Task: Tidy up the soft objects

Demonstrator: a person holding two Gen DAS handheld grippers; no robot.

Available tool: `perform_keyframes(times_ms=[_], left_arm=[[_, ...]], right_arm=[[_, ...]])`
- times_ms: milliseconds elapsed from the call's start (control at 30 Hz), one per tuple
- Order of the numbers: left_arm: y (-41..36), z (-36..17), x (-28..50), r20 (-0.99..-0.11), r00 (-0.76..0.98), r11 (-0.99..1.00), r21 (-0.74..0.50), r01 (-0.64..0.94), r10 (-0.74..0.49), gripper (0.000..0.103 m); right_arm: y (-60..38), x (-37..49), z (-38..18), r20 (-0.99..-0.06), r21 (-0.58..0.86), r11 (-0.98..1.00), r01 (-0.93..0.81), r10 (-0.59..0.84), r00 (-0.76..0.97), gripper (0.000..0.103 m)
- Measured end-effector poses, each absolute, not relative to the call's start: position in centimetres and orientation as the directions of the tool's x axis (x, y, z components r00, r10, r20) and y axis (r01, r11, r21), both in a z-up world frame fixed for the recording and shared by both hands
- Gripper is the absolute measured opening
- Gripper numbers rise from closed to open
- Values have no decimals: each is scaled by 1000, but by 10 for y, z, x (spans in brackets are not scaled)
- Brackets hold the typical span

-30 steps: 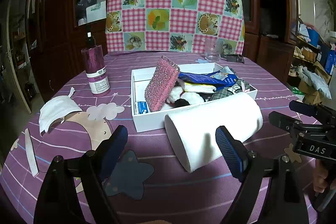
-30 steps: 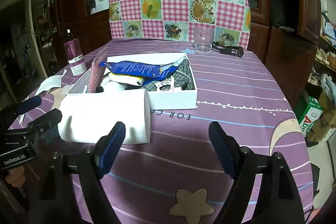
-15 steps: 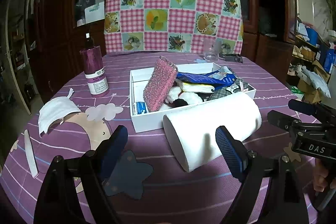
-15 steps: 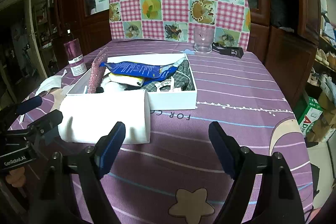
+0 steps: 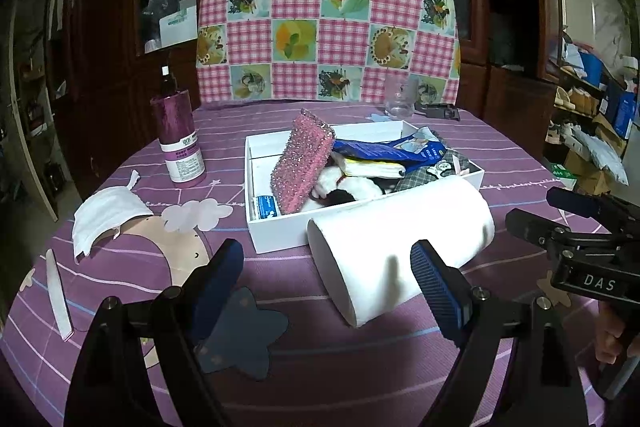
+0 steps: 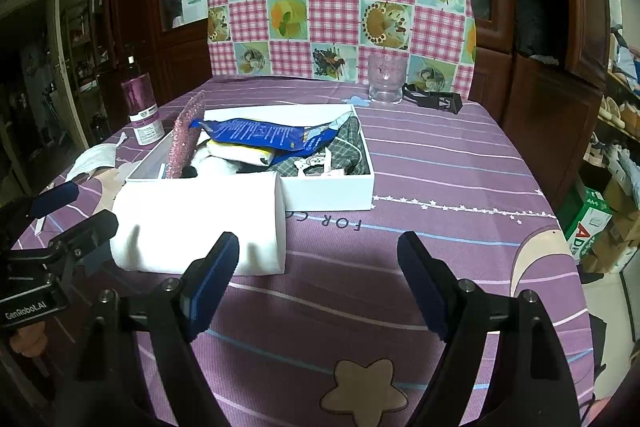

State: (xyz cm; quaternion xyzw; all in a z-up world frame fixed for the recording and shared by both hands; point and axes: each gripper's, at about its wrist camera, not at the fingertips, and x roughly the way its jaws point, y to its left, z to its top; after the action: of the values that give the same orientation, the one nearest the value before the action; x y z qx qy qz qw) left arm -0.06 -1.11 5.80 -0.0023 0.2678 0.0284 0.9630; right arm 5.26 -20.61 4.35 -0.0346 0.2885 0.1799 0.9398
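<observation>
In the left wrist view, a flat white strip [image 5: 58,293] at nine o'clock runs partly under the dark rim, and a crumpled white cloth mask [image 5: 105,217] lies just beyond it. A purple glittery bottle [image 5: 178,143] stands at ten o'clock. At centre, the white open cardboard box [image 5: 280,229] holds a pink sparkly sponge [image 5: 303,163] leaning upright, a blue plastic packet [image 5: 384,151] and checked fabric; what lies beneath is hard to make out. A white soft paper roll [image 5: 400,243] lies on its side, touching the box's near wall. The left gripper [image 5: 328,281] is released, empty, before the roll. At three o'clock the right gripper [image 6: 318,275] is also spread, empty, over purple tablecloth [image 6: 440,179].
</observation>
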Motion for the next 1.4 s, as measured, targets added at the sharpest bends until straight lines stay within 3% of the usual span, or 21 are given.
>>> perform_keyframes(times_ms=[1400], left_arm=[[-7,58,-1,-518,852,997,7,-83,75,87]], right_arm=[[-210,53,48,-553,30,936,-349,307,775,82]])
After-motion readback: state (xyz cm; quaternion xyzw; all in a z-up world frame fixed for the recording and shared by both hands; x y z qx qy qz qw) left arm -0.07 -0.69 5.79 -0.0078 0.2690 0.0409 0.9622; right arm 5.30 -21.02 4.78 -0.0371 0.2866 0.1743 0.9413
